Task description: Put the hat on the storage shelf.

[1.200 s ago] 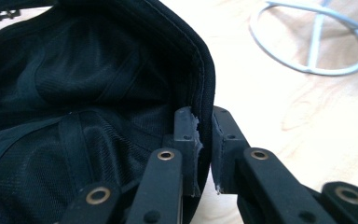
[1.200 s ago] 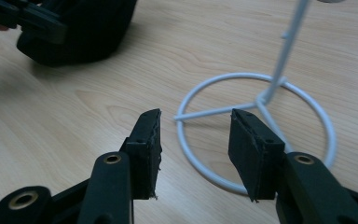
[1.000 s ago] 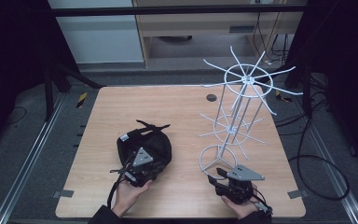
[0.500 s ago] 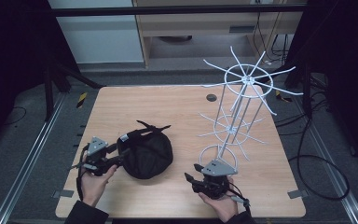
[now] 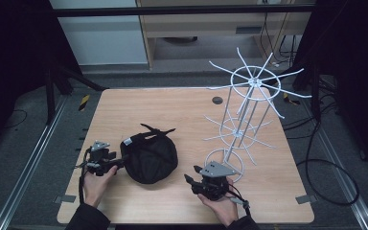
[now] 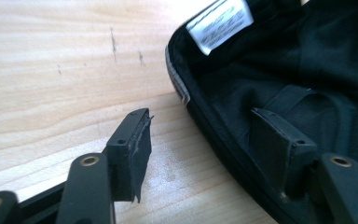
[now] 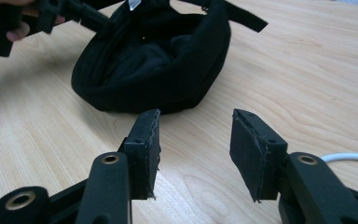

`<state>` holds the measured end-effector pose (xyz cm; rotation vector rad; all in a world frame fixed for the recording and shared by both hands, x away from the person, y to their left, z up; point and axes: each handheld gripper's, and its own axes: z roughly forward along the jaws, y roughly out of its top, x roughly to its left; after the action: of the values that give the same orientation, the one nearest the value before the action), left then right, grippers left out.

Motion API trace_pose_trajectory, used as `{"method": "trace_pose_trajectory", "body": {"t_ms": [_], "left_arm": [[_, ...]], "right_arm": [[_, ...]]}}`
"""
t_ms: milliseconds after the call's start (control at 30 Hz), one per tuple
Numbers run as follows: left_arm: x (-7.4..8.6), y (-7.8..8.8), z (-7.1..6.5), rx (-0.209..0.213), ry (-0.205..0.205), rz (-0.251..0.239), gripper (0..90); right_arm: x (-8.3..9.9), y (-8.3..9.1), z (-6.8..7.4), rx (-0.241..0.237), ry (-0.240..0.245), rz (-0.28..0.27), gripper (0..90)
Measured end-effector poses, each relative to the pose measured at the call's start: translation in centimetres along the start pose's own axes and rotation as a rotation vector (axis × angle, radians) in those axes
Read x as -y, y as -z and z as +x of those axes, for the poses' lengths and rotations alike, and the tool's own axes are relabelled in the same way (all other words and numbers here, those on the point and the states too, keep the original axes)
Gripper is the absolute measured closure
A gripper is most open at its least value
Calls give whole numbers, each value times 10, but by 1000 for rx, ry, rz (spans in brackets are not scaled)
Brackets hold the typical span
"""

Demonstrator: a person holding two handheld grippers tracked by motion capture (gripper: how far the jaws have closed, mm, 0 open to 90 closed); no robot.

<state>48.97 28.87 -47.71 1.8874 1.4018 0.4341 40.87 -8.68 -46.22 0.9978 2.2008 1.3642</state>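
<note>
Now | left tongs (image 6: 200, 140) agape astride black cap (image 5: 149, 158) rim | right tongs (image 7: 193, 149) agape nearby

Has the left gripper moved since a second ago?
Yes. The left gripper has gone from over the black cap out toward the table's left edge, and its open jaws now straddle the cap's rim.

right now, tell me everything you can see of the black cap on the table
The black cap lies upside down on the wooden table, left of the white wire rack. It looks like soft fabric, with a white label inside the rim and straps sticking out at the far side. The left gripper is open, with one jaw inside the cap and one outside its rim. The right gripper is open, short of it.
</note>
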Motion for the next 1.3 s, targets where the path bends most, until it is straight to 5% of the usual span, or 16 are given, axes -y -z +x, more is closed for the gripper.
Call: {"method": "trace_pose_trajectory", "body": {"t_ms": [233,433,600,833,1100,1300], "left_arm": [[4,-8,3,85,77,11,661],[1,9,2,80,107,-68,811],[-3,32,-12,58,62,-150,824],[-6,49,-31,56,12,-204,826],[-4,66,-39,94,-1,-249,824],[-2,74,-50,121,-25,-279,820]], "right_arm": [[0,2,-3,10,1,-1,536],[-2,2,0,0,3,-2,544],[-5,-2,4,-11,9,-6,547],[-12,-21,14,-24,2,-3,534],[-12,-44,9,-7,-16,50,758],[-14,-57,4,4,-42,48,827]]}}
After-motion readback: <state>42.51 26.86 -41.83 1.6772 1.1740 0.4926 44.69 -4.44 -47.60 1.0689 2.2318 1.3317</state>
